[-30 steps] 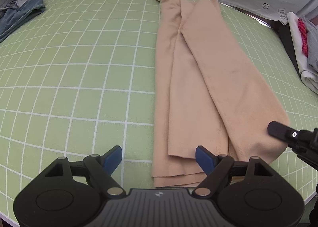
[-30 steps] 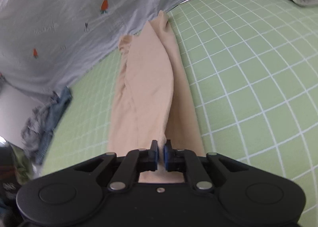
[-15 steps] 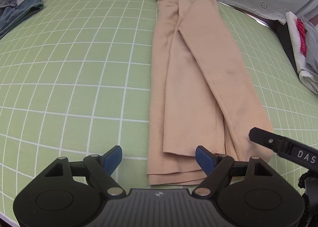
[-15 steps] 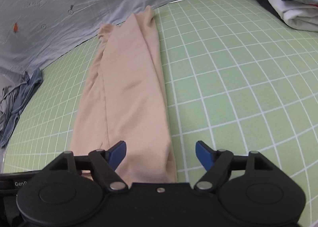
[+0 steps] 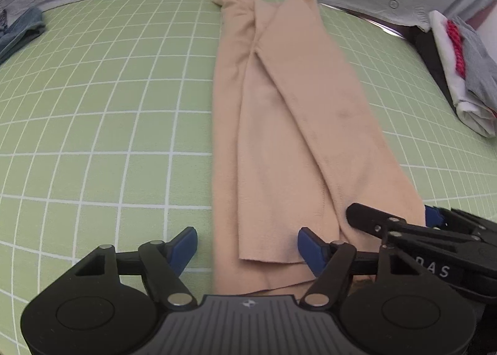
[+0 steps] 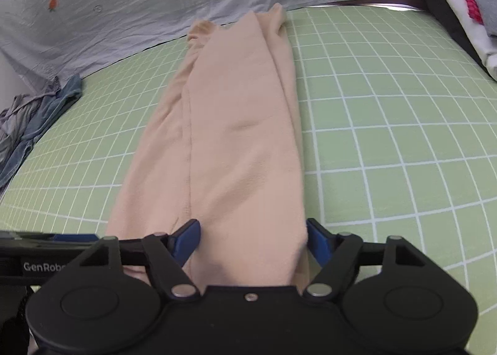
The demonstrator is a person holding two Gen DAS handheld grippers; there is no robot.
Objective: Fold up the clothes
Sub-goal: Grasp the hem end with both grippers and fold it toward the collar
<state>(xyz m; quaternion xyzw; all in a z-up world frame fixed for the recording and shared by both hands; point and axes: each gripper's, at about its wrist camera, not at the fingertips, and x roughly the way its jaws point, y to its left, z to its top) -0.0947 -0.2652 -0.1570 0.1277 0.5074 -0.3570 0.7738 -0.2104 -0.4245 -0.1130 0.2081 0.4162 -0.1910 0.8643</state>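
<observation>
Fingers (image 6: 186, 240) straddle the beige garment's (image 6: 236, 137) near end.

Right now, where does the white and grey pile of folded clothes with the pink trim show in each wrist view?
Left wrist: folded pile at the right edge, upper half.
Right wrist: folded pile in the top right corner.
Shared landmark: the beige garment lying lengthwise down the green mat's middle.

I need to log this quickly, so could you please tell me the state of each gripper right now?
Left gripper: open, jaws just narrowing astride the beige garment's near end, holding nothing.
Right gripper: open, jaws just narrowing astride that end, nothing gripped.
</observation>
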